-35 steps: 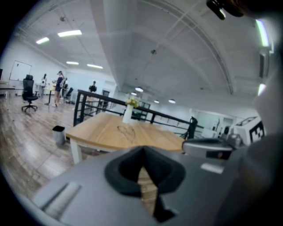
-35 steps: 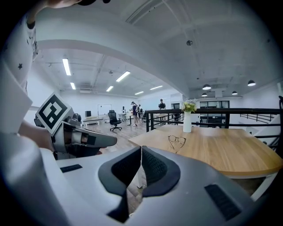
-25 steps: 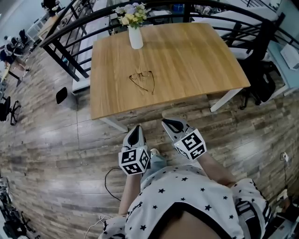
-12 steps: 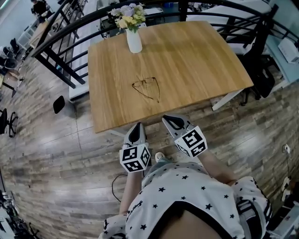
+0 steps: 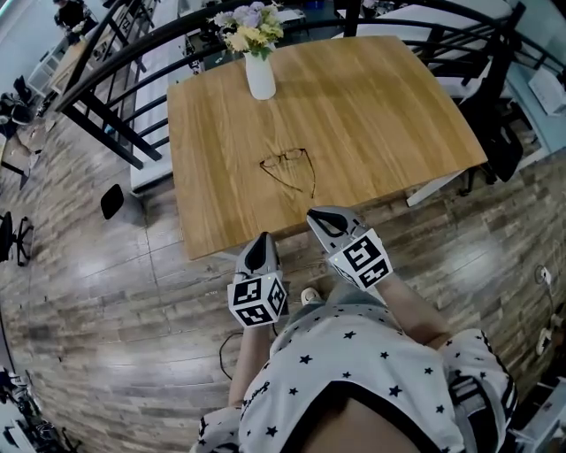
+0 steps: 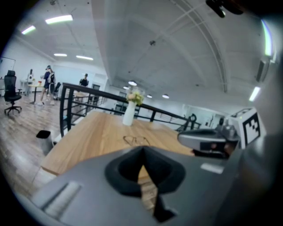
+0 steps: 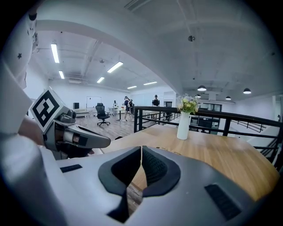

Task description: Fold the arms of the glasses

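A wooden table (image 5: 380, 106) carries glasses (image 5: 290, 166), arms spread, near its front edge, and a vase (image 5: 260, 75) of flowers (image 5: 249, 22) at the back.

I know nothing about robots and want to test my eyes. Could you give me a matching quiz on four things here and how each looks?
Things:
1 glasses
2 vase
3 left gripper
4 table

States:
a wooden top
b shut, empty
c white, holds flowers
d arms unfolded, lying flat

Pairs: 1-d, 2-c, 3-b, 4-a.
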`<move>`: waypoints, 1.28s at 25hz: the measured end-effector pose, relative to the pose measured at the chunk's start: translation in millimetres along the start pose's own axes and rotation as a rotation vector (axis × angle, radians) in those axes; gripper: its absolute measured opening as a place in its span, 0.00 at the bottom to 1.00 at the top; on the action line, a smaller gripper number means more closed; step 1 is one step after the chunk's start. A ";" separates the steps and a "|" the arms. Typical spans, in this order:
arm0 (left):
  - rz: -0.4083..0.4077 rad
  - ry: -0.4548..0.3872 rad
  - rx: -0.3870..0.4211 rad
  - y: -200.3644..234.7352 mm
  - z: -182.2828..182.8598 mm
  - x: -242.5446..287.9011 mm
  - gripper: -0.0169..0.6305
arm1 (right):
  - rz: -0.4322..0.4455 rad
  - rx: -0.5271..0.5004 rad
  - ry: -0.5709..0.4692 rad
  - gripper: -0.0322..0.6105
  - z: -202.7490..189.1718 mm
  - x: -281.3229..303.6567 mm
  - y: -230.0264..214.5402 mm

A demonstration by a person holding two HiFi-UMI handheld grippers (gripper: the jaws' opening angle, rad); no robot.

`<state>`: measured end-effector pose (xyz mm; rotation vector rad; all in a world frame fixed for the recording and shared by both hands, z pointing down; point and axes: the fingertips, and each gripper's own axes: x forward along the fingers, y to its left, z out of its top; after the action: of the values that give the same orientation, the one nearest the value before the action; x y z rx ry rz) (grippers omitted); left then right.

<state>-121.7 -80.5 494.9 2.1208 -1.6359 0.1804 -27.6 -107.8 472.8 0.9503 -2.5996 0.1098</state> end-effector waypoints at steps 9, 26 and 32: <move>0.018 0.026 -0.027 16.2 1.7 16.1 0.04 | -0.001 -0.073 0.083 0.08 -3.9 33.4 -26.2; 0.074 0.010 -0.089 51.7 44.7 96.1 0.04 | 0.085 -0.252 0.235 0.08 -20.1 132.3 -98.1; 0.099 0.003 -0.103 59.4 60.9 120.2 0.04 | 0.171 -0.336 0.308 0.08 -27.3 168.5 -110.8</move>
<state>-153.4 -224.1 501.3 1.9644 -1.7114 0.1272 -67.2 -290.1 554.2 0.5446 -2.3115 -0.1239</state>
